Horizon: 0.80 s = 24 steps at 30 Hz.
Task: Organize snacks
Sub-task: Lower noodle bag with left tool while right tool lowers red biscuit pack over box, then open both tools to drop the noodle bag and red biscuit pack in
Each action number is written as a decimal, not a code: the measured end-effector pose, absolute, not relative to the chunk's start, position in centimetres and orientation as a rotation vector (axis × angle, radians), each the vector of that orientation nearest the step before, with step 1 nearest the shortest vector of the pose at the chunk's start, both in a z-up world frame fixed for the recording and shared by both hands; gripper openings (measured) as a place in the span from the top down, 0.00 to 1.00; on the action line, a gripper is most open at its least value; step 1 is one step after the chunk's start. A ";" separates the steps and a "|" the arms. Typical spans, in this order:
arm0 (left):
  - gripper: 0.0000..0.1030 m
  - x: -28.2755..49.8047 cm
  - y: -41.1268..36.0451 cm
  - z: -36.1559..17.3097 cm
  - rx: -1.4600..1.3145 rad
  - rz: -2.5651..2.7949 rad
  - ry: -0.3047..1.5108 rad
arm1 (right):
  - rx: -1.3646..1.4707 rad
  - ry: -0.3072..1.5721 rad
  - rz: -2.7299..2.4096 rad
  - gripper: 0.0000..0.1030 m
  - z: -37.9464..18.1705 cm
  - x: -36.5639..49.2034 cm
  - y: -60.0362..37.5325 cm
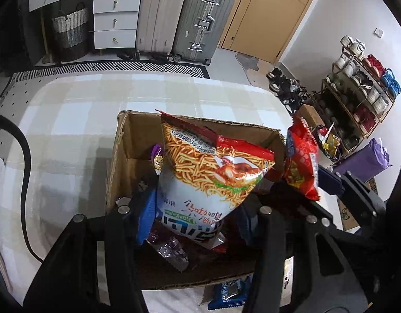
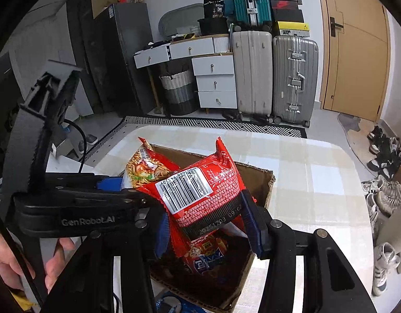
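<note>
An open cardboard box stands on the checked tablecloth. Above it my left gripper is shut on a white and orange noodle-snack bag, its blue pads pressing the bag's lower part. To the right of that, my right gripper is shut on a red snack bag with a barcode label, also over the box. The left wrist view shows this red bag at the box's right rim. Inside the box lie a purple packet, a clear wrapper and a red packet.
A blue packet lies on the table just in front of the box. A black cable runs along the table's left side. A person's hand holds the left gripper. Suitcases, drawers and a shoe rack stand beyond.
</note>
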<state>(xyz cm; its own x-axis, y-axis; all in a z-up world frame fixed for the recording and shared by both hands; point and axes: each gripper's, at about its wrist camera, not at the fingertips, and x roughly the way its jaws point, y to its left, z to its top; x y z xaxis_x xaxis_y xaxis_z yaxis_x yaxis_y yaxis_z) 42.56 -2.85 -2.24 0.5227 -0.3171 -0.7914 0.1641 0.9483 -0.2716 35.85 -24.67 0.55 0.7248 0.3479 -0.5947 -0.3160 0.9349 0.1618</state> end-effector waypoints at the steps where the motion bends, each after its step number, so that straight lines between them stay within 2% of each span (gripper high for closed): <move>1: 0.48 42.3 -2.7 -2.3 -0.172 -0.291 0.982 | 0.051 0.668 0.366 0.52 0.4 35.8 -24.7; 2: 0.46 42.2 -2.6 -2.3 -0.172 -0.288 0.988 | 0.052 0.670 0.365 0.52 0.3 35.8 -24.8; 4: 0.32 41.8 -2.4 -2.2 -0.173 -0.274 0.982 | 0.061 0.670 0.365 0.52 0.1 35.7 -25.2; 7: 0.24 41.7 -2.2 -2.1 -0.181 -0.275 0.993 | 0.067 0.670 0.358 0.52 0.1 35.5 -25.8; 17: 0.20 39.9 -0.5 -0.1 -0.258 -0.306 0.955 | 0.062 0.670 0.369 0.52 0.5 35.4 -25.8; 19: 0.16 39.4 -0.1 0.3 -0.263 -0.300 0.951 | 0.032 0.686 0.384 0.52 0.3 35.5 -25.1; 24: 0.16 38.4 0.2 1.0 -0.241 -0.287 0.933 | 0.005 0.738 0.403 0.52 -0.4 36.4 -23.2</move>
